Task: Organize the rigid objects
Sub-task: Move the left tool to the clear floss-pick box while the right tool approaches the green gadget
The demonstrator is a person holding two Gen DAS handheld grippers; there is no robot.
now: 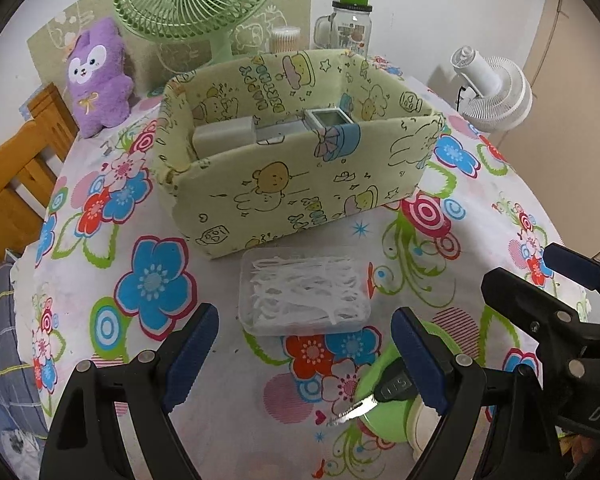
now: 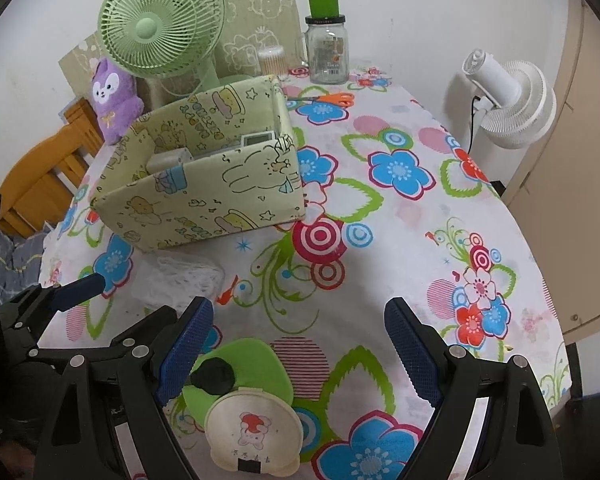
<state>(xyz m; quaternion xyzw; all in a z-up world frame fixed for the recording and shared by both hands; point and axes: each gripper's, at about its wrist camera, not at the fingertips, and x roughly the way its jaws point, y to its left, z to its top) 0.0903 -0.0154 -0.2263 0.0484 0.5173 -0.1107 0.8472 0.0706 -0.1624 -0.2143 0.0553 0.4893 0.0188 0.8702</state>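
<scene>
A clear plastic box of white floss picks (image 1: 304,296) lies on the flowered tablecloth in front of a pale green fabric storage box (image 1: 292,168). My left gripper (image 1: 306,364) hangs open just short of the floss box, with nothing between its fingers. The storage box holds a grey block (image 1: 224,134) and a small square grey case (image 1: 328,118). My right gripper (image 2: 300,348) is open too, above a green round pad (image 2: 256,368) and a cream round pouch (image 2: 254,432). A black-headed key (image 1: 380,394) rests on the green pad, by my left gripper's right finger.
At the back of the table stand a green fan (image 2: 160,20), a glass jar (image 2: 326,52), a tub of cotton swabs (image 2: 272,60) and a purple plush (image 2: 112,96). Orange scissors (image 2: 332,99) lie near the jar. A white fan (image 2: 512,96) is at the right edge, a wooden chair (image 1: 16,176) at the left.
</scene>
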